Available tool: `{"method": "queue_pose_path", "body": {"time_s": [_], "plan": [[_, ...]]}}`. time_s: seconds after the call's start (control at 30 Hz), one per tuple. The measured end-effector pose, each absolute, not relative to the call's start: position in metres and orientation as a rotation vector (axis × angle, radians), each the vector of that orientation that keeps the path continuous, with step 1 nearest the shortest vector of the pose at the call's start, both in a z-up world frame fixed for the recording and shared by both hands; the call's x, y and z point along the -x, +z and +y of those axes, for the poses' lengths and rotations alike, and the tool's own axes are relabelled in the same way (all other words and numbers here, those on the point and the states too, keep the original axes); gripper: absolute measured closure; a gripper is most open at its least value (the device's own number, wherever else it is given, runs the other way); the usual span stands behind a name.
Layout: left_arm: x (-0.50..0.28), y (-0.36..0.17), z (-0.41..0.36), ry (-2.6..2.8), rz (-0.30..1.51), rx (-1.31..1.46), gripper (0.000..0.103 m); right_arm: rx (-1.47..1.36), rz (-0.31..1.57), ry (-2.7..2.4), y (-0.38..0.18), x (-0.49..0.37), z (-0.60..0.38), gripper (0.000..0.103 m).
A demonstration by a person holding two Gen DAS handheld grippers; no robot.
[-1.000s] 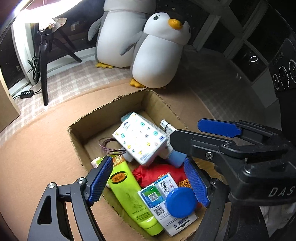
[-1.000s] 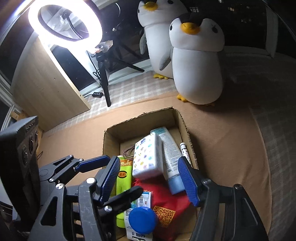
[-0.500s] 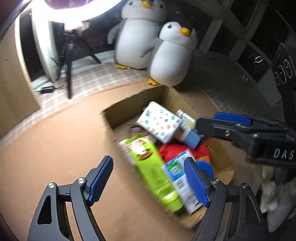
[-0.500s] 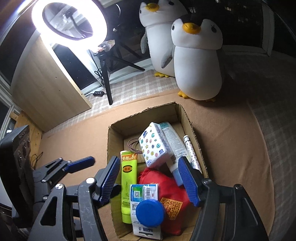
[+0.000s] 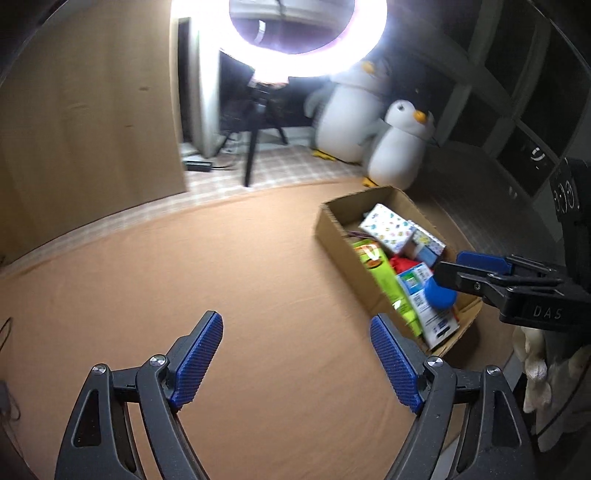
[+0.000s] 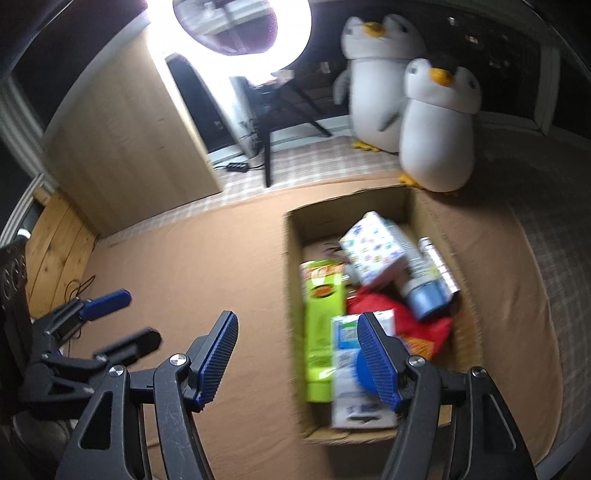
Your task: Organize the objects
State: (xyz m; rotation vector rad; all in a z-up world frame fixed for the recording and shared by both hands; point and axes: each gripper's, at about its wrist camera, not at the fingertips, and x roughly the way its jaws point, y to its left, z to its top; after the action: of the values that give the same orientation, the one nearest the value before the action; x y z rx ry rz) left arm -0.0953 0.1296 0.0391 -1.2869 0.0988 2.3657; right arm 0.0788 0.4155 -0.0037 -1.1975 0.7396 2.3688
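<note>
An open cardboard box (image 5: 334,236) (image 6: 293,266) on the brown cloth holds a green tube (image 6: 321,317), a patterned tissue pack (image 6: 371,247), a red pouch (image 6: 384,306), a white-and-blue tube (image 6: 419,273) and a white carton with a blue cap (image 5: 437,293). My left gripper (image 5: 297,356) is open and empty, over bare cloth left of the box. My right gripper (image 6: 297,360) is open and empty, above the box's near left edge; it also shows in the left wrist view (image 5: 476,262).
Two plush penguins (image 6: 436,129) sit behind the box. A lit ring light (image 6: 240,29) on a tripod (image 6: 267,147) stands at the back. A wooden cabinet (image 6: 125,147) is at the left. Brown cloth (image 5: 184,277) spreads left of the box.
Both grippers have pulled back and swung left, away from the box. The box now sits to the right in both views. Both stay open and empty.
</note>
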Motion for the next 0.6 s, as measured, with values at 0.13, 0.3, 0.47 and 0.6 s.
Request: {"method": "queue_pose_path", "body": {"time_s": [0.13, 0.3, 0.47, 0.6], "plan": [[0.075, 0.049, 0.091, 2.429, 0.097, 1.263, 0.017, 1.194, 0.712, 2.412, 0.003, -0.072, 0.381, 0.038], [0.049, 0.057, 0.046, 2.508, 0.108, 1.239, 0.016, 1.197, 0.672, 2.457, 0.008, -0.065, 0.339, 0.037], [0.024, 0.056, 0.009, 2.569, 0.083, 1.239, 0.01, 1.199, 0.6, 2.488, 0.009, -0.058, 0.302, 0.035], [0.007, 0.049, -0.015, 2.608, 0.053, 1.271, 0.01, 1.203, 0.536, 2.511, 0.007, -0.053, 0.272, 0.033]]}}
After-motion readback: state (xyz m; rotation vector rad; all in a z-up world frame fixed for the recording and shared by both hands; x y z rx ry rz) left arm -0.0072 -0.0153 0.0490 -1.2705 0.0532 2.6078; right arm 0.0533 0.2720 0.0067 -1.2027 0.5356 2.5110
